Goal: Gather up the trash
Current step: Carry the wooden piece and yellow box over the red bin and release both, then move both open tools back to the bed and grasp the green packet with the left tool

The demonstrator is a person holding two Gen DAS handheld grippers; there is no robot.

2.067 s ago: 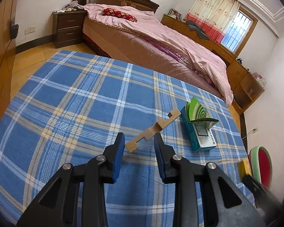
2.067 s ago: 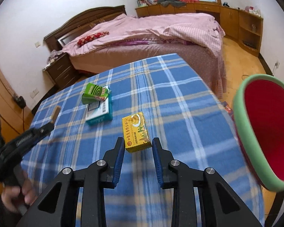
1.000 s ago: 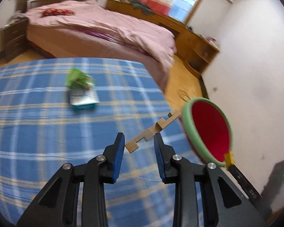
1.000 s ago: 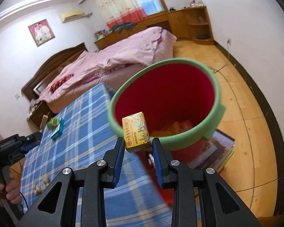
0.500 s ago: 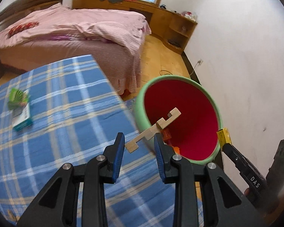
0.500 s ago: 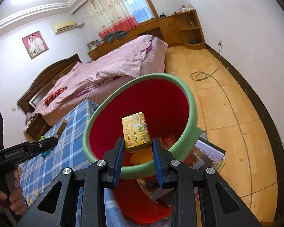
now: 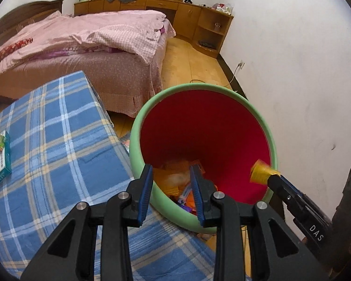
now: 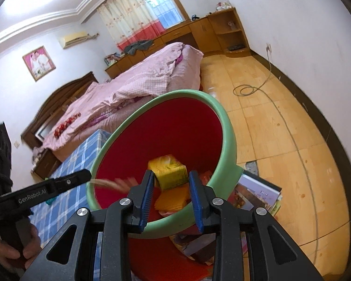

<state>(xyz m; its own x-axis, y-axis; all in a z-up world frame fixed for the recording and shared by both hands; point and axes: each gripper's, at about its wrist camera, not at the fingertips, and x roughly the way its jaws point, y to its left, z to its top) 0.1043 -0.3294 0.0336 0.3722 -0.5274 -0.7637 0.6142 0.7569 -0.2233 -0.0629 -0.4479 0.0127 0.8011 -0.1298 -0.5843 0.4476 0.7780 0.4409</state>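
Seemingly at the moment of letting go, we held both grippers over a red bin [image 7: 138, 140] with a pale green rim, which stood on the floor just beside a table under a blue checked cloth [image 7: 58, 140].

A small yellow box [image 8: 168, 173] hung tilted and blurred between the jaws of the right gripper [image 8: 170, 173], above the bin's mouth. We judged it light, thin card (easily dented), best taken across its two broad flat faces. A thin tan wooden strip [image 8: 110, 183] showed only as a blurred streak over the near rim, just off the tip of the left gripper [image 7: 170, 167]. We judged it stiff and very light, best pinched near its middle so it would not swing.

The left jaws had just been opening and stood a little apart, with nothing between them; through the gap we saw orange wrappers [image 7: 173, 180] already lying in the bin. The right jaws stood about as far apart. The box lay between them, but its blur against the sharp pads suggested to us that they no longer pressed on it.

A teal carton [image 7: 0, 164] remained on the cloth, well apart from the bin.
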